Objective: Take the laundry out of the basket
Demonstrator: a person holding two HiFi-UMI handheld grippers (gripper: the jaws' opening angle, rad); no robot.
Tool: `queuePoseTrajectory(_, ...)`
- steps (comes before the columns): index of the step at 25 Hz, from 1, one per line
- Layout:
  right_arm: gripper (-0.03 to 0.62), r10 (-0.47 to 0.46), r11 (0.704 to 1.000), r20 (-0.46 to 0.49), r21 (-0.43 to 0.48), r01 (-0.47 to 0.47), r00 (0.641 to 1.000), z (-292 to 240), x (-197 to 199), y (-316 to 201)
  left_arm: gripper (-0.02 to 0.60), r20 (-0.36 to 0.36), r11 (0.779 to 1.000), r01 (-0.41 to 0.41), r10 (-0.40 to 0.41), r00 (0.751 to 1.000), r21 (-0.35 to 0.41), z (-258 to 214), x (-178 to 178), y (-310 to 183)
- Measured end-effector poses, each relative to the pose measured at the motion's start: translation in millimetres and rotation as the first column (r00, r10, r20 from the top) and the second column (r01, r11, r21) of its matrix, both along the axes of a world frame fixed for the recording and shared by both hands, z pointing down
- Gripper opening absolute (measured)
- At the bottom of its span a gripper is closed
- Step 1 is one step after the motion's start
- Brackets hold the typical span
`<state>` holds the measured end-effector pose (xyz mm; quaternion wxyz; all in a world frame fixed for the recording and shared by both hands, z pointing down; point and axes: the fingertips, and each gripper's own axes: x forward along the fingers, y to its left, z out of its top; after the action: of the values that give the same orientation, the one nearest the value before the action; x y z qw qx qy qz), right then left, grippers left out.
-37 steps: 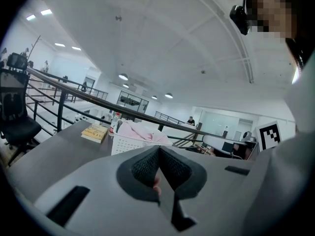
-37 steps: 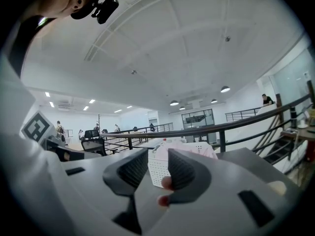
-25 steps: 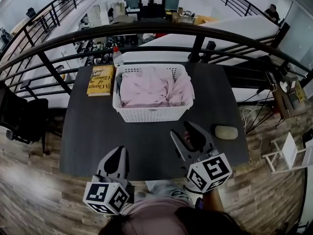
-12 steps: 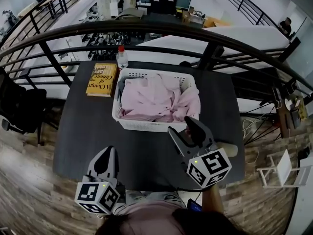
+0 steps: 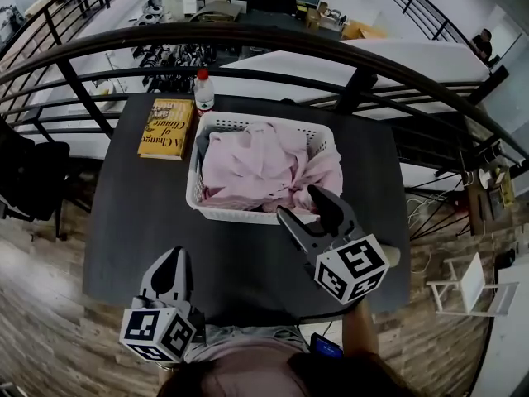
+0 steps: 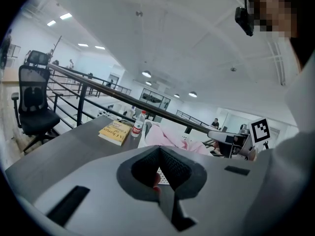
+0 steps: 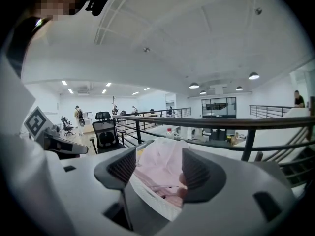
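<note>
A white lattice basket (image 5: 248, 215) stands at the far middle of the dark table (image 5: 132, 213), filled with crumpled pink laundry (image 5: 256, 160). My right gripper (image 5: 302, 203) hovers at the basket's near right corner, open; its jaws have just been opening and hold nothing. In the right gripper view the laundry (image 7: 165, 154) and the basket (image 7: 152, 198) show beyond the gripper (image 7: 158, 165). My left gripper (image 5: 171, 256) hangs over the table's near left part, well short of the basket, jaws together and empty. The left gripper view shows the left gripper (image 6: 159, 154) and the basket's laundry (image 6: 165, 136) ahead.
A yellow book (image 5: 165, 128) lies left of the basket, with a red-capped bottle (image 5: 202, 92) at the basket's far left corner. A black railing (image 5: 248, 40) runs behind the table. A black office chair (image 5: 29, 180) stands off the left edge.
Both grippers have moved forward toward the basket. The right gripper's jaws stand wider apart than before and now reach the basket's near right corner.
</note>
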<state>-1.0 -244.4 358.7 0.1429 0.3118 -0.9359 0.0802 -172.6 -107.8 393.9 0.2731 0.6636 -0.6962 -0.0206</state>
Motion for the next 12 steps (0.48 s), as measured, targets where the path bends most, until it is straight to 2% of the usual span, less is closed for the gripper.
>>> queuePoseTrajectory(6, 0.301, 0.017, 1.000, -0.044, -0.012, -0.017, 0.999, 6.3, -14.6, -14.9, -0.003, -0.005, 0.998, -0.065, 0.065, 0.998, -0.009, 5.2, -17.2, -13.3)
queuePoseTrajectory(12, 0.315, -0.006, 1.000, -0.117, -0.013, 0.004, 0.993, 17.9, -36.7, -29.1, -0.003, -0.009, 0.998, -0.060, 0.060, 0.998, -0.022, 10.5, -49.3, -17.4)
